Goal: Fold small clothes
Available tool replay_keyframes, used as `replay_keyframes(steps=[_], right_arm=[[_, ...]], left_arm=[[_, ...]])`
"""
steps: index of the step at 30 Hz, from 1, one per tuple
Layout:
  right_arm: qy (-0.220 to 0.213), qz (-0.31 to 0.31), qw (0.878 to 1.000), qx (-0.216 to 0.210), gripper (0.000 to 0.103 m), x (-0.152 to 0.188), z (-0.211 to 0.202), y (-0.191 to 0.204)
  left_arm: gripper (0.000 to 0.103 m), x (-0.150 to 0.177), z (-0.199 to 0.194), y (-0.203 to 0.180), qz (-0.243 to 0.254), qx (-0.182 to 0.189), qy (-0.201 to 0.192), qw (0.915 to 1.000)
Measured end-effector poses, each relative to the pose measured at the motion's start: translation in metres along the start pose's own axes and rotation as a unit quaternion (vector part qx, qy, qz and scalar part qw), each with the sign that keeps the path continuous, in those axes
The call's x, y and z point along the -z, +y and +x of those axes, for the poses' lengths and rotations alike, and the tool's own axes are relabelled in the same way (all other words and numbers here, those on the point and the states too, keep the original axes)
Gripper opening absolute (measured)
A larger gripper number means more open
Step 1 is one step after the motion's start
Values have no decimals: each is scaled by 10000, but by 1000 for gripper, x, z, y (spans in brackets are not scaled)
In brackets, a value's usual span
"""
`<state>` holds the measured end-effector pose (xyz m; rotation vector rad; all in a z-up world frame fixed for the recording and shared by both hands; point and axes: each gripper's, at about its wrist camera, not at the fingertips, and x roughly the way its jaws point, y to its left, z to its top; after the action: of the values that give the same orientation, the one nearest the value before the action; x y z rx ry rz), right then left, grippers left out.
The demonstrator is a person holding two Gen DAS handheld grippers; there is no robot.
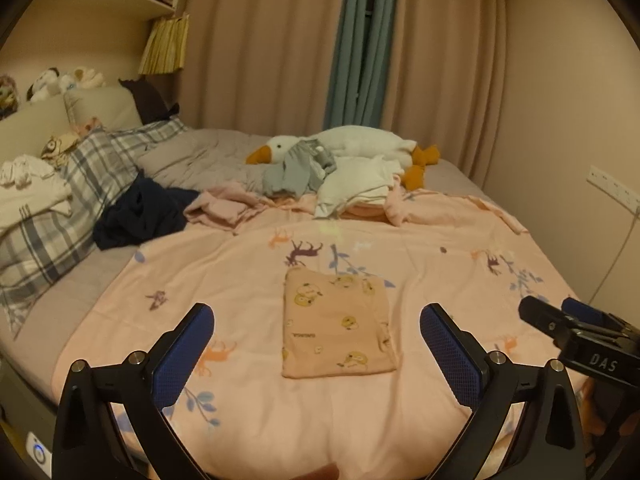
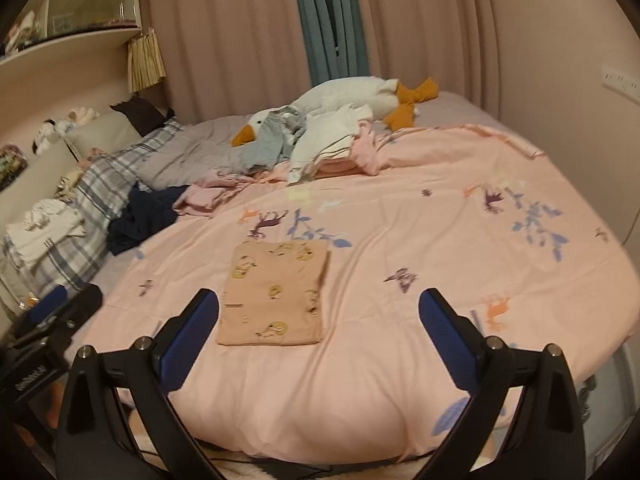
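A small peach garment with yellow duck prints (image 1: 336,324) lies folded into a flat rectangle on the pink bedspread (image 1: 440,280). It also shows in the right wrist view (image 2: 274,296). My left gripper (image 1: 316,344) is open and empty, held above the bed just in front of the garment. My right gripper (image 2: 318,324) is open and empty, near the garment's right front corner. The right gripper shows at the right edge of the left wrist view (image 1: 560,316). The left gripper shows at the left edge of the right wrist view (image 2: 64,304).
A heap of unfolded clothes lies at the back: grey (image 1: 296,172), white (image 1: 356,184), pink (image 1: 224,208) and dark navy (image 1: 140,212) pieces. A plush goose (image 1: 360,144) lies behind them. Plaid pillows (image 1: 80,184) sit at the left. Curtains (image 1: 280,40) hang behind.
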<state>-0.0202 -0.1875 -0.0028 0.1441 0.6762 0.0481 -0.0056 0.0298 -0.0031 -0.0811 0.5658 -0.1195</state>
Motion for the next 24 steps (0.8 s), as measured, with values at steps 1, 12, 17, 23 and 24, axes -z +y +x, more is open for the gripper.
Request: replay_keyframes(steps=[1,12,17,23,24], right_arm=[[14,-15,10000,25,101,1,0,1],[131,-14,9999,99,101,1,4,1],[151,-42,9996,238,101,2,6,3],[175,-95,9996,207,101,3,6,6],[176,-107,9996,212,101,3,6,6]], left_arm=[[102,0,0,-1,3,-12,11,10000],[102,3,1,-4,6,-179,143,9997],[102,3,2,-6,47,-126,180,9997],[102,4,3,-7,75,-129,227,9996],[102,4,4,-7,80,-117,240,9996]])
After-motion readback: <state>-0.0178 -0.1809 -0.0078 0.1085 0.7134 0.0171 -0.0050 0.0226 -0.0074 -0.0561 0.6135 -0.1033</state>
